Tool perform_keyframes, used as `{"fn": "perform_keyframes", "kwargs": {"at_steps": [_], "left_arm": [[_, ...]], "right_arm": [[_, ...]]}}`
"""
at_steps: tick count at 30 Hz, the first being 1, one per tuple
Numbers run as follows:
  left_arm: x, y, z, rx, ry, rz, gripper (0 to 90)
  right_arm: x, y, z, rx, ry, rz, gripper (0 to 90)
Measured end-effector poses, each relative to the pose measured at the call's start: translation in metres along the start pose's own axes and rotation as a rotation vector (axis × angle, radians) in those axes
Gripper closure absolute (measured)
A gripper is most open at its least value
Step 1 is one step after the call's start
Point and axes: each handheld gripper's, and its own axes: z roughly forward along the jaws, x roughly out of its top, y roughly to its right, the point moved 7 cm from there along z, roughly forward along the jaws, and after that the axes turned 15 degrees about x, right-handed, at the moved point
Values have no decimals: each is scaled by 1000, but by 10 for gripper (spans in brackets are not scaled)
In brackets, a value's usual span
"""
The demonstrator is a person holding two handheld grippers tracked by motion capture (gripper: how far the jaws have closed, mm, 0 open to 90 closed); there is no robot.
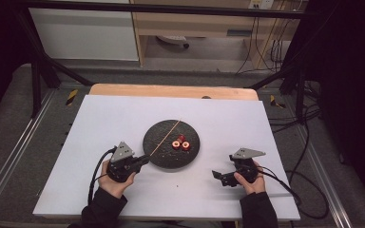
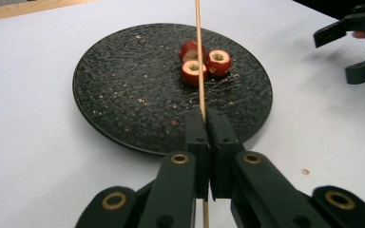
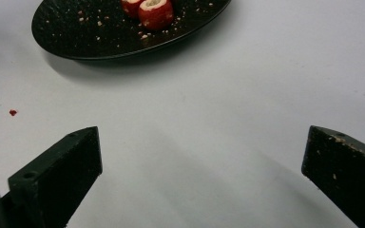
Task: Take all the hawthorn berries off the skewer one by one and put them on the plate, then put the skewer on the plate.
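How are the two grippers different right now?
The left gripper is shut on a thin wooden stick; the right gripper is open, with nothing between its jaws. The left gripper sits at the edge of the black plate, its stick reaching over it; the right gripper rests apart from the plate, on the white table. Both are black and hand-held.

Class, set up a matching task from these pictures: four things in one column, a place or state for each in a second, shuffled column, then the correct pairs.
Things
1. left claw
2. right claw
3. red fruit pieces
4. black plate

States
A. lying on the white table
B. open, holding nothing
C. shut on the wooden skewer
D. clustered on the plate

Pairs: 1-C, 2-B, 3-D, 4-A
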Motion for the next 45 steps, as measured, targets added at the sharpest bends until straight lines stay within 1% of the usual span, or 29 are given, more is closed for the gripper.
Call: {"fn": "perform_keyframes", "kwargs": {"at_steps": [3,4,6,11,15,18,20,25,26,29,30,32,33,39,40,45], "left_arm": [[5,0,6,6,-10,-3,879],[6,0,7,7,-13,-4,879],[10,0,10,10,-17,-11,879],[16,-1,20,25,-34,-4,879],[19,-2,29,37,-51,1,879],[19,-2,36,48,-65,-4,879],[19,-3,41,62,-74,4,879],[16,-4,51,87,-104,6,879],[15,-4,53,87,-112,4,879],[13,-5,59,106,-127,8,879],[12,-5,61,105,-135,-1,879],[10,-5,64,112,-150,5,878],[9,-4,66,110,-158,-2,878],[4,0,75,118,-192,3,877],[4,0,76,120,-192,11,878],[2,4,81,125,-213,13,878]], "right_arm": [[-1,1,-4,2,17,5,9],[-2,1,-4,2,17,14,9],[-4,1,-5,3,14,11,8],[-6,2,-8,4,16,12,8],[-6,2,-10,6,23,13,9],[-7,3,-11,5,23,10,8],[-7,2,-11,7,22,8,9],[-8,1,-11,11,15,11,9],[-8,1,-11,10,13,12,8],[-9,2,-10,13,8,4,8],[-9,1,-9,13,7,6,9],[-9,1,-9,14,7,9,9],[-9,1,-9,15,8,7,9],[-10,1,-8,19,6,6,9],[-10,1,-8,19,6,6,9],[-10,1,-7,23,7,9,10]]}}
